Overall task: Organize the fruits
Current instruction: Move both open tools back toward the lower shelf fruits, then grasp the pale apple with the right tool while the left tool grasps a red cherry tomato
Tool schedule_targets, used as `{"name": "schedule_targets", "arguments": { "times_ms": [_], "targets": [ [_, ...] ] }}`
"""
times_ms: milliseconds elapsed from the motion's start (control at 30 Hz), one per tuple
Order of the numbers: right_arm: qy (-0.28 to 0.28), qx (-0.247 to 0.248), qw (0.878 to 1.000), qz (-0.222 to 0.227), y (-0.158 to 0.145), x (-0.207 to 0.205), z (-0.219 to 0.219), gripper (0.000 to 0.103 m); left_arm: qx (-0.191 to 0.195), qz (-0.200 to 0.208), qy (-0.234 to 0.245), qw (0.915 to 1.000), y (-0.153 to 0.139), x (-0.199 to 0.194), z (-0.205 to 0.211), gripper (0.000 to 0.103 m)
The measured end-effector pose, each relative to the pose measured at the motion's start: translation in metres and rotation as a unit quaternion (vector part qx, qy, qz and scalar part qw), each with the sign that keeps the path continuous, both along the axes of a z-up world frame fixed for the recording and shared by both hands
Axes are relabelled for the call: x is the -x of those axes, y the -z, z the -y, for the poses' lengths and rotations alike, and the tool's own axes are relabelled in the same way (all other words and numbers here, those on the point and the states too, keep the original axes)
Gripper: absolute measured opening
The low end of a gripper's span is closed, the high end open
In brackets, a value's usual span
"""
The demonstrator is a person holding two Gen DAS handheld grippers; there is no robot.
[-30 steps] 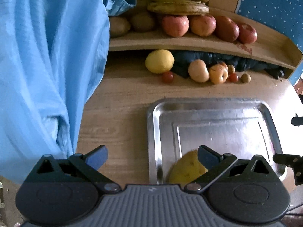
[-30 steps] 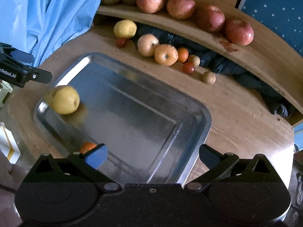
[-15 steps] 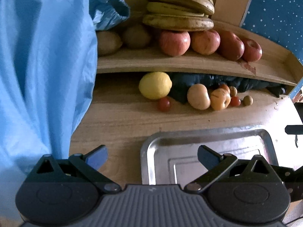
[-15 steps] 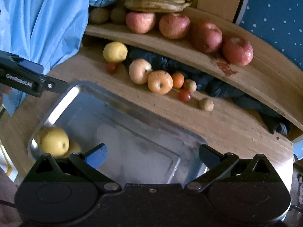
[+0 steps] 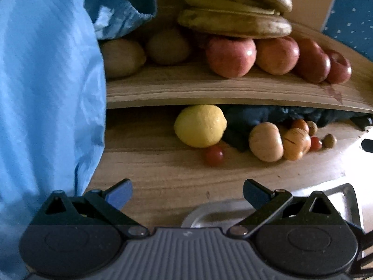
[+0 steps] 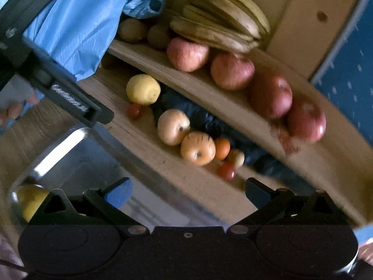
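Observation:
A yellow lemon (image 5: 200, 126) lies on the wooden table under the shelf, with a small red tomato (image 5: 214, 155) in front of it and two pale apples (image 5: 265, 141) to the right. My left gripper (image 5: 187, 192) is open and empty, a short way before the lemon. My right gripper (image 6: 187, 192) is open and empty, over the far edge of the steel tray (image 6: 58, 149), facing the pale apples (image 6: 198, 148). A yellow fruit (image 6: 30, 200) lies in the tray's near left corner. The lemon also shows in the right wrist view (image 6: 143, 89).
A wooden shelf (image 5: 209, 88) holds red apples (image 5: 230, 56), bananas (image 5: 233, 21) and brown fruits (image 5: 122, 57). Blue cloth (image 5: 46, 93) hangs at the left. Dark cloth (image 5: 279, 114) lies under the shelf. The left gripper's body (image 6: 70, 100) crosses the right wrist view.
Both grippers moved forward toward the shelf and the loose fruit. The tray slid down and mostly out of the left wrist view. Both stayed open.

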State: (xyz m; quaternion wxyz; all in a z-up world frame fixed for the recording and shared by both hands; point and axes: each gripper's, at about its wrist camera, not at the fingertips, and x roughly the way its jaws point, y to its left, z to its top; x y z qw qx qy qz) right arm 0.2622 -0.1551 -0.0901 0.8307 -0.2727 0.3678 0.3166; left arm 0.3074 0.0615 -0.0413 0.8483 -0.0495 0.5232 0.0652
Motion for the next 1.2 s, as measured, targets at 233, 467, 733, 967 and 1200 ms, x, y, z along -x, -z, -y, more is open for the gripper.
{"name": "schedule_targets", "arguments": {
  "times_ms": [233, 467, 733, 967, 1200],
  "targets": [
    [-0.039, 0.022, 0.999, 0.018, 0.012, -0.017, -0.025, 0.102, 0.017, -0.007, -0.006, 0.9998, 0.015, -0.020, -0.002, 0.103],
    [-0.095, 0.048, 0.994, 0.035, 0.025, -0.034, -0.047, 0.098, 0.033, -0.011, -0.001, 0.9994, 0.024, -0.028, -0.005, 0.102],
    [-0.122, 0.050, 0.991, 0.019, 0.037, -0.055, -0.063, 0.089, 0.053, -0.005, 0.008, 0.9986, 0.030, -0.032, -0.004, 0.094],
    [-0.137, 0.051, 0.989, 0.014, 0.041, -0.059, -0.072, 0.084, 0.077, -0.006, 0.014, 0.9969, 0.035, -0.035, -0.003, 0.080],
    [-0.145, 0.051, 0.988, 0.009, 0.046, -0.061, -0.076, 0.070, 0.095, -0.004, 0.015, 0.9954, 0.040, -0.037, 0.002, 0.064]
  ]
}}
